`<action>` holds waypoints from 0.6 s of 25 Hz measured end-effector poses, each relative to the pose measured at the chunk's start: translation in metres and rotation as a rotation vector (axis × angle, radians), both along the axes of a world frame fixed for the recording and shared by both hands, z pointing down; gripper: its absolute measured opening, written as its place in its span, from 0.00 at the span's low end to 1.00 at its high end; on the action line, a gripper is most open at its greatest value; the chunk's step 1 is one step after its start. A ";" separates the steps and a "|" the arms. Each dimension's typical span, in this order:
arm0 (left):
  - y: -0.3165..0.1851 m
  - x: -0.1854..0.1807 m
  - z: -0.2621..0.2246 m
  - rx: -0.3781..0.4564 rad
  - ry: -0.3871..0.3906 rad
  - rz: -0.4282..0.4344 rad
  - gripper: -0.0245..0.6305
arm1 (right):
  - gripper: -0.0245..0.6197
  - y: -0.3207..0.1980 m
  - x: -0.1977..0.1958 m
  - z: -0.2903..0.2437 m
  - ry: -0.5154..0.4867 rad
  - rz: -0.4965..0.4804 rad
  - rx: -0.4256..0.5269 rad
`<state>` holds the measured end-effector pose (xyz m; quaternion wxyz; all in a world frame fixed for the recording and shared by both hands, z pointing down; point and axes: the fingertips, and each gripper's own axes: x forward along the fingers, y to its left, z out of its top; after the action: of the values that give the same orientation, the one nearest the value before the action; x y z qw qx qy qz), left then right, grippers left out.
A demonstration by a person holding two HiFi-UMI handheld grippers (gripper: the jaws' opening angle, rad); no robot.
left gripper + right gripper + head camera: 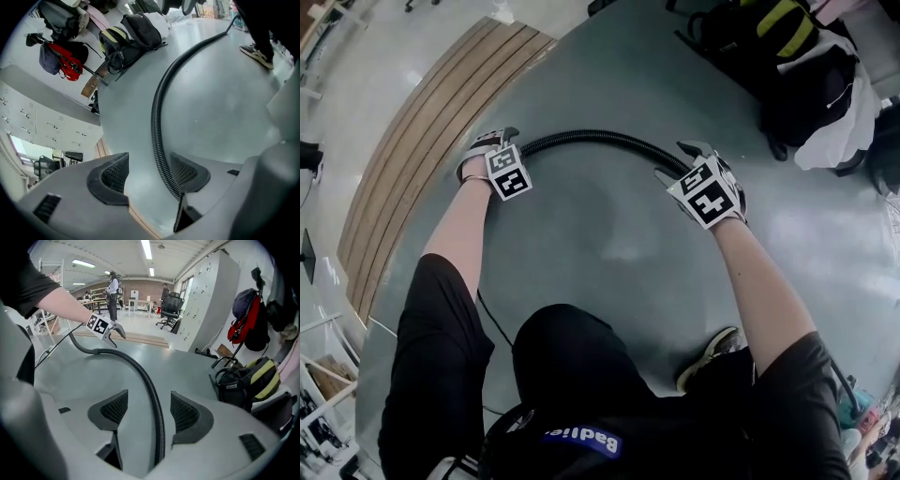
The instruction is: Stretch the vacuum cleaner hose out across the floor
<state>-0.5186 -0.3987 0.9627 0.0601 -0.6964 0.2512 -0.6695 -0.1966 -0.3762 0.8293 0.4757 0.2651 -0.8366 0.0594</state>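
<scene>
A black ribbed vacuum hose (591,139) lies in an arc on the grey floor (609,234), running from my left gripper (499,141) to my right gripper (677,161). In the left gripper view the hose (156,126) passes between the open jaws of the left gripper (150,176), close beside the right pad (187,172) and well apart from the left one. In the right gripper view the hose (151,385) runs up the gap of the open right gripper (149,411), with neither pad pressing on it. Its far end curves to the left gripper (111,333).
A wooden strip (431,141) borders the floor on the left. Dark bags (778,56) and a white cloth are piled at the upper right. My shoe (712,354) and a thin cable (492,319) are near me. Grey lockers (206,301), an office chair (169,305) and standing people are beyond.
</scene>
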 end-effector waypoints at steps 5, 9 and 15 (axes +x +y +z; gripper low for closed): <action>0.010 0.043 -0.013 -0.001 0.051 -0.070 0.44 | 0.45 -0.003 0.031 -0.002 -0.030 -0.022 0.007; 0.021 0.094 -0.028 0.014 0.122 -0.127 0.44 | 0.45 -0.011 0.057 0.004 -0.049 -0.053 0.004; 0.027 0.172 -0.049 0.035 0.195 -0.082 0.44 | 0.45 -0.020 0.086 0.012 -0.085 -0.074 -0.013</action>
<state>-0.3465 -0.3720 0.9141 0.0202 -0.7463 0.2961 -0.5958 -0.1107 -0.3967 0.8415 0.4434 0.2282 -0.8648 0.0584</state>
